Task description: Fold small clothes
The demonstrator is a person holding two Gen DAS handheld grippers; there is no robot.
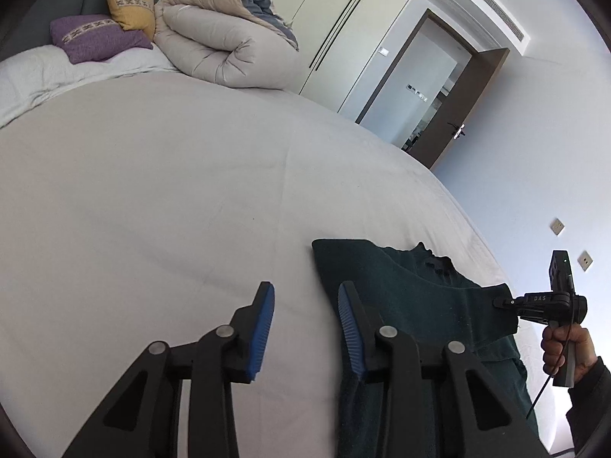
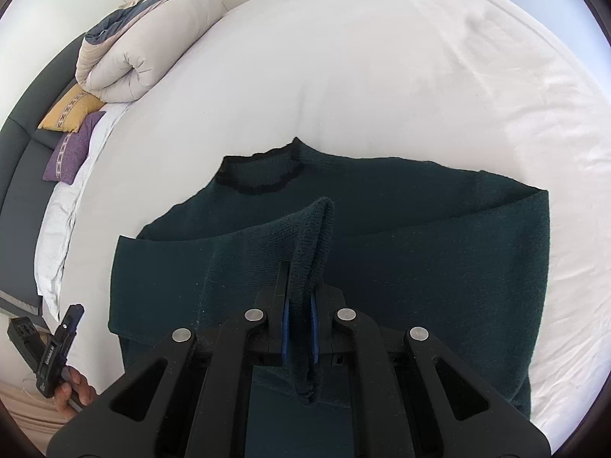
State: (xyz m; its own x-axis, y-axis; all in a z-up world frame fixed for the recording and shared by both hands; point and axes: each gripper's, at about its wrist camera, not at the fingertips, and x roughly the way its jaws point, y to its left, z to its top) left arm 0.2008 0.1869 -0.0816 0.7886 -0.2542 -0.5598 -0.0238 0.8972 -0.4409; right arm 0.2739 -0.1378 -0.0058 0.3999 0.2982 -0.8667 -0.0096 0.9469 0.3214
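Mid-fold: the right hand-held gripper (image 2: 301,328) pinches a sleeve cuff (image 2: 311,240) of the dark green sweater (image 2: 420,267), lifted above the body lying flat on the bed (image 2: 382,57) just beyond it. Next, probably, lay the sleeve across the chest. The left hand-held gripper (image 1: 305,328), spread and empty, hovers tilted down at the sweater's edge.
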